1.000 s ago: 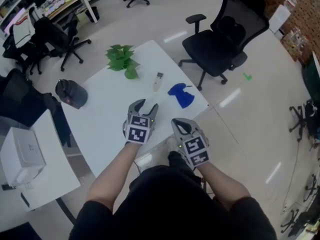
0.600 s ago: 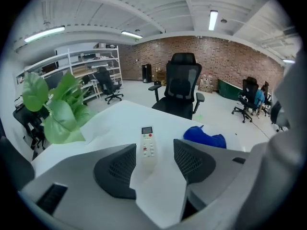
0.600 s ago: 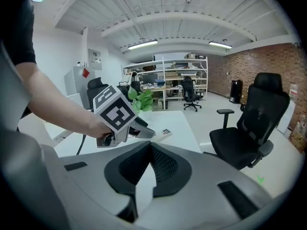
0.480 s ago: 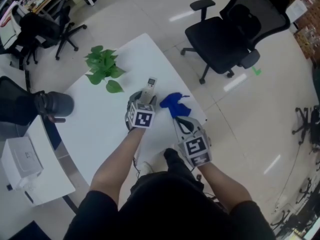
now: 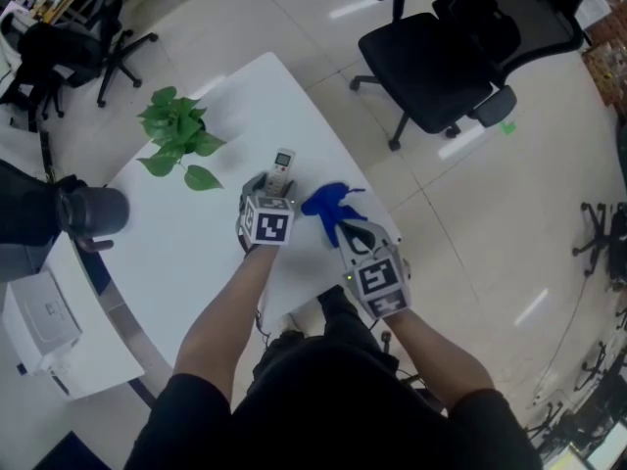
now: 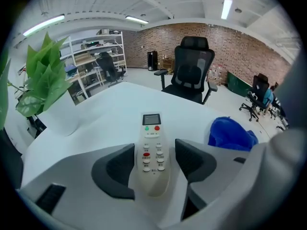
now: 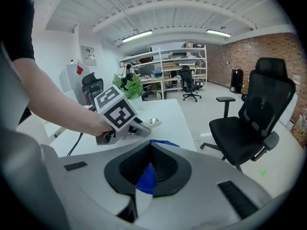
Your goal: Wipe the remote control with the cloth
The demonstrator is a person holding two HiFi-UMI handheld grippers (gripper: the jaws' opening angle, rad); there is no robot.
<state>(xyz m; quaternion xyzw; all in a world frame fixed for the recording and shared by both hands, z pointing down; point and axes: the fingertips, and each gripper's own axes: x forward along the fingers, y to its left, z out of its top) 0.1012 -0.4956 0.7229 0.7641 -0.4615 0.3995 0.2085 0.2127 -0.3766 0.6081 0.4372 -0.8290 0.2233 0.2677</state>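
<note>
- Grey-jawed right gripper [image 5: 350,231], low and right of centre in the head view, has its jaws closed together on nothing. Its tip sits at the near end of the blue cloth [image 5: 328,207], and a sliver of blue shows through the slit behind the tips in the right gripper view.
- Just left of it, the left gripper [image 6: 153,150] has its jaws spread wide, and they have just been opening. The remote control [image 6: 152,128] lies between them, with the pads just off its sides and not pressing it.
- That remote control lies flat on the white table [image 5: 186,253], buttons up, with its small screen at the end away from the jaws.
- The cloth lies crumpled just right of the remote, apart from it, near the table's right edge.
- Farther off, toward the upper left, a green leafy plant [image 5: 176,140] stands on the table in what looks like a white pot [image 6: 60,121].
- Beyond the table, at the upper right, a black office chair [image 5: 451,47] stands on the pale floor.
</note>
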